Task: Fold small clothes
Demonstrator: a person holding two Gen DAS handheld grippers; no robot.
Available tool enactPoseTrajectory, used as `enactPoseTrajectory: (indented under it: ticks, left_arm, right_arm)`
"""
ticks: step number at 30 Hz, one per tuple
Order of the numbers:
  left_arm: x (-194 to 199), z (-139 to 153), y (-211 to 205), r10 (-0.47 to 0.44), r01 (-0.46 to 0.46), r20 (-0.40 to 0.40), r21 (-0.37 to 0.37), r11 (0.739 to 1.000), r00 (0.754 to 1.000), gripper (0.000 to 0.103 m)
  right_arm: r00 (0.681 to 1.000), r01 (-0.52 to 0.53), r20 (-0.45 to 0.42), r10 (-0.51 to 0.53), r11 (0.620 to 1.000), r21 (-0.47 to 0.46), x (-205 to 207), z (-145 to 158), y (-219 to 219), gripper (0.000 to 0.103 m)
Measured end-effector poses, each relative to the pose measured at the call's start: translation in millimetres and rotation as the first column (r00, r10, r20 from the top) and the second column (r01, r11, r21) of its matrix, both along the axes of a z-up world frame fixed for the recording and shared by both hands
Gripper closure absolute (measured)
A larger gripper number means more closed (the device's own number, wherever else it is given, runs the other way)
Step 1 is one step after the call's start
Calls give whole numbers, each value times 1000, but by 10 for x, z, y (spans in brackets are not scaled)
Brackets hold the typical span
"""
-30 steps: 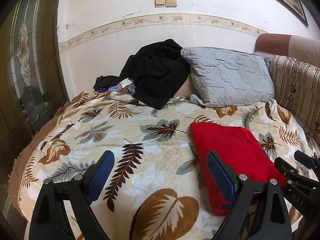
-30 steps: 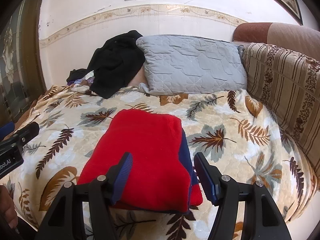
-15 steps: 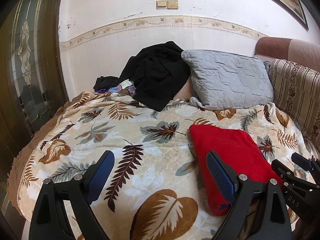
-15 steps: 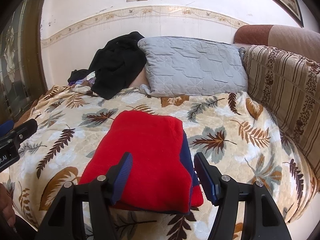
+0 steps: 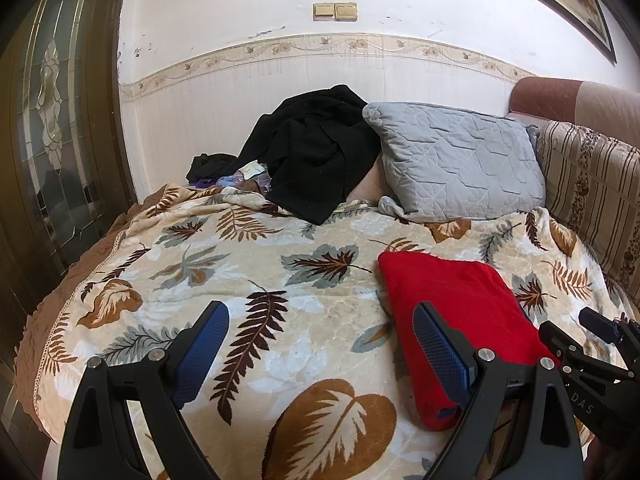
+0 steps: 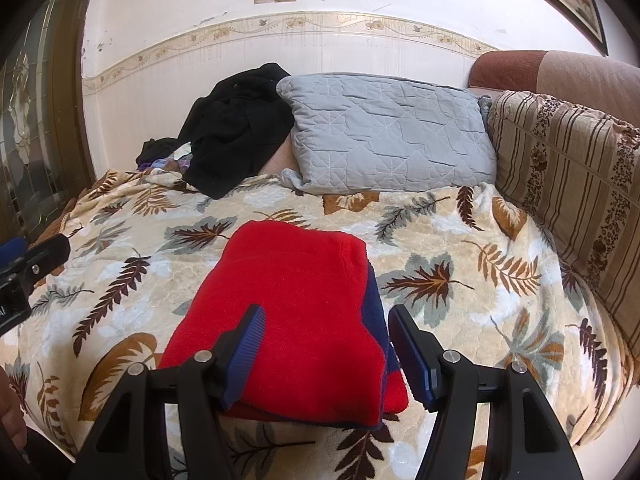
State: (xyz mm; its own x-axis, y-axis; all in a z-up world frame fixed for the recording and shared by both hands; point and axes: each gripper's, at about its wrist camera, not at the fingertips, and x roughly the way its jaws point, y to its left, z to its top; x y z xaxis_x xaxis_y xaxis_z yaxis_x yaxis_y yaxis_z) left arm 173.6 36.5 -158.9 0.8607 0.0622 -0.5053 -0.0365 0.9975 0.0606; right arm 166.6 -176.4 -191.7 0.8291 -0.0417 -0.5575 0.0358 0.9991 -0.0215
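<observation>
The red knitted garment with a navy edge (image 6: 296, 312) lies folded on the leaf-patterned blanket (image 5: 248, 276), so both the left gripper (image 5: 320, 352) and right gripper (image 6: 324, 344) hover with fingers released, holding nothing

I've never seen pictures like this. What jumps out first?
A bright red folded garment lies on a leaf-patterned blanket, near its front edge. Two pairs of black tongs with blue pads frame the view, the right tongs open just above the garment, the left tongs open beside it. Behind, a grey pillow and a black heap of clothes rest against the wall.
</observation>
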Motion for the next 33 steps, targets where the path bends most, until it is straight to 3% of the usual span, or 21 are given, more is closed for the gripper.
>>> enactPoseTrajectory:
  ticks: [25,29,33]
  left_arm:
    - [-9,10,27,-5,5,1,-9,1000,1000,10]
    - [-27,7,24,3,-3,38,7,1000,999,10]
    - [101,-25,71,20,-20,-1,-4,1000,1000,10]
  right_arm:
    - [1000,-15,-10,16,999,32,42,-6,11,35]
    - [1000,-19,-17,20,999,49,85,16,-19,35]
    - [1000,5,-26,-3,998,70,238,102,-195,35]
